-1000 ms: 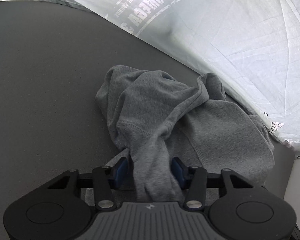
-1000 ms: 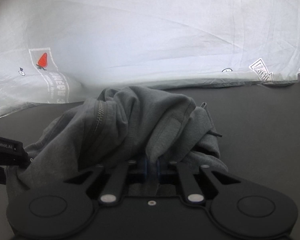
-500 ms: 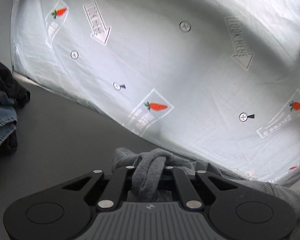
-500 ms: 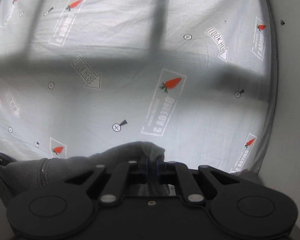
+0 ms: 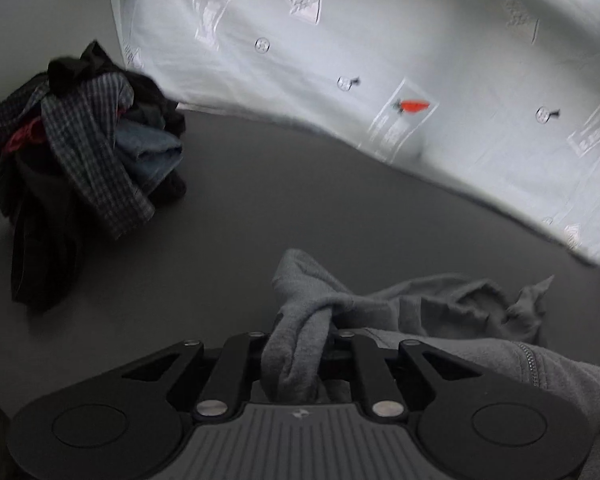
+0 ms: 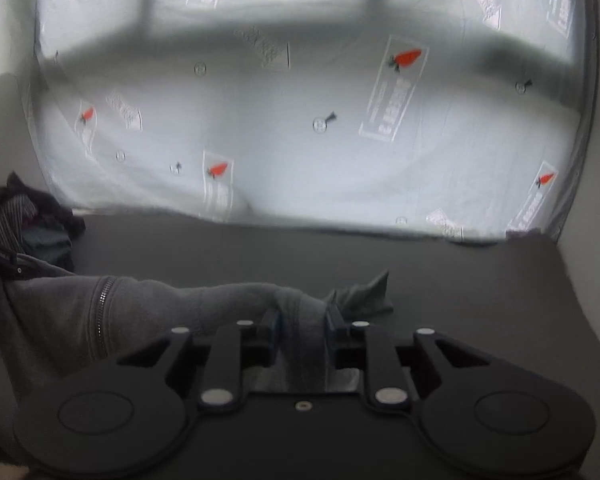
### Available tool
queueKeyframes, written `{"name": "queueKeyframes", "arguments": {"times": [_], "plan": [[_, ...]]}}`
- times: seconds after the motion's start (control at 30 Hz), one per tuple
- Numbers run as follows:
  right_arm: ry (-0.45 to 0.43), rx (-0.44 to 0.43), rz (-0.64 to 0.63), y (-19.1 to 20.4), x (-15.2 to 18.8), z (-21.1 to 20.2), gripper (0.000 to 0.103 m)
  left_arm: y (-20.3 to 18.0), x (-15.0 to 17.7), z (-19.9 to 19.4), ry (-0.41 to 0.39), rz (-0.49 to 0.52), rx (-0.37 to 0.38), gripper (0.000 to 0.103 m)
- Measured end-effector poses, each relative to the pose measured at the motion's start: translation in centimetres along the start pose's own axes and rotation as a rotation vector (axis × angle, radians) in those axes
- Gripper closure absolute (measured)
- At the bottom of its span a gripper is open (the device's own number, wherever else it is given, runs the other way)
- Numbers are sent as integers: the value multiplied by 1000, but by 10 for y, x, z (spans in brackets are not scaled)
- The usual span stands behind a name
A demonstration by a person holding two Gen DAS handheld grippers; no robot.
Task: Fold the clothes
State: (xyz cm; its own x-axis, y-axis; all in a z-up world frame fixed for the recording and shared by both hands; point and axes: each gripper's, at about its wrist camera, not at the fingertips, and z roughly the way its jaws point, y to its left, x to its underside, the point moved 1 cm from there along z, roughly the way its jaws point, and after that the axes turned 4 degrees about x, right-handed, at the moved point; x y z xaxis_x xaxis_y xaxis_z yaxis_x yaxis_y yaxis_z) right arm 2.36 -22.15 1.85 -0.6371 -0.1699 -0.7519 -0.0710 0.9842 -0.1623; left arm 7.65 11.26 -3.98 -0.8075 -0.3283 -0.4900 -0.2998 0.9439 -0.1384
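Grey zip hoodie (image 5: pixel 480 344), now strung between the two claws above the dark bench (image 5: pixel 228 240), where a second ago it lay heaped: judged ready for spreading flat. Left claw (image 5: pixel 296 356): pinched on a twisted rope of cloth, jaws just eased slightly. Right claw (image 6: pixel 300 328): jaws just opening, cloth between them, grip likely loosening. Unfolded pile (image 5: pixel 80 168) at far left. Motion blur obscures the garment's shape; pad contact is hidden.
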Motion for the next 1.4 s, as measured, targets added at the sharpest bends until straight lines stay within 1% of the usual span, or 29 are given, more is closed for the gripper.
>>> {"name": "queueKeyframes", "arguments": {"times": [0.03, 0.07, 0.1, 0.13, 0.2, 0.23, 0.27, 0.33, 0.43, 0.53, 0.63, 0.77, 0.9, 0.93, 0.97, 1.0, 1.07, 1.13, 1.2, 1.23, 1.27, 1.3, 1.33, 1.37, 1.4], "plan": [[66, 24, -22, 6, 17, 14, 75, 6, 15, 17, 69, 3, -28, 86], [111, 36, -29, 8, 29, 22, 75, 10, 28, 27, 109, 4, -42, 84], [152, 45, -31, 10, 40, 28, 74, 13, 40, 31, 123, 8, -49, 84], [170, 41, -23, 8, 45, 29, 72, 14, 48, 31, 119, 20, -53, 83], [168, 14, 23, 0, 48, 25, 63, 7, 54, 19, 65, 65, -58, 78], [158, 6, 37, -3, 46, 23, 56, 3, 55, 14, 40, 85, -58, 74], [146, 6, 45, -6, 44, 23, 56, 1, 53, 10, 14, 102, -55, 69], [127, 26, 33, -9, 34, 24, 56, -6, 49, 1, -36, 128, -43, 62], [95, 66, -5, -8, 21, 30, 55, -19, 41, -1, -80, 170, -14, 59], [86, 57, 0, -6, 15, 37, 50, -36, 33, 1, -110, 226, -1, 54], [89, 31, 7, -3, 11, 47, 43, -50, 25, 9, -121, 269, 11, 50], [83, 34, 14, -1, 3, 65, 35, -64, 5, 26, -115, 289, 36, 47], [79, 41, 58, -8, -13, 94, 34, -79, -20, 49, -123, 338, 48, 45], [79, 47, 62, -10, -18, 103, 34, -84, -27, 55, -126, 351, 55, 42], [79, 59, 50, -10, -23, 114, 34, -90, -35, 63, -129, 364, 64, 39], [79, 71, 34, -11, -29, 125, 34, -96, -43, 70, -129, 375, 72, 38], [116, 97, -36, -7, -38, 157, 34, -113, -59, 88, -116, 398, 87, 37], [175, 111, -102, 0, -41, 189, 35, -133, -72, 105, -102, 434, 113, 37], [243, 103, -190, 8, -39, 219, 36, -156, -80, 121, -86, 485, 144, 33], [281, 101, -227, 12, -37, 232, 38, -168, -81, 130, -76, 522, 161, 28], [309, 109, -257, 14, -34, 244, 43, -181, -81, 139, -70, 561, 178, 26], [328, 124, -286, 14, -29, 253, 47, -193, -80, 148, -65, 599, 191, 26], [344, 141, -317, 13, -24, 262, 54, -205, -77, 158, -57, 640, 199, 26], [355, 163, -336, 12, -21, 268, 67, -219, -72, 169, -45, 682, 201, 26], [358, 193, -345, 8, -18, 272, 75, -230, -68, 180, -32, 719, 194, 26]]}}
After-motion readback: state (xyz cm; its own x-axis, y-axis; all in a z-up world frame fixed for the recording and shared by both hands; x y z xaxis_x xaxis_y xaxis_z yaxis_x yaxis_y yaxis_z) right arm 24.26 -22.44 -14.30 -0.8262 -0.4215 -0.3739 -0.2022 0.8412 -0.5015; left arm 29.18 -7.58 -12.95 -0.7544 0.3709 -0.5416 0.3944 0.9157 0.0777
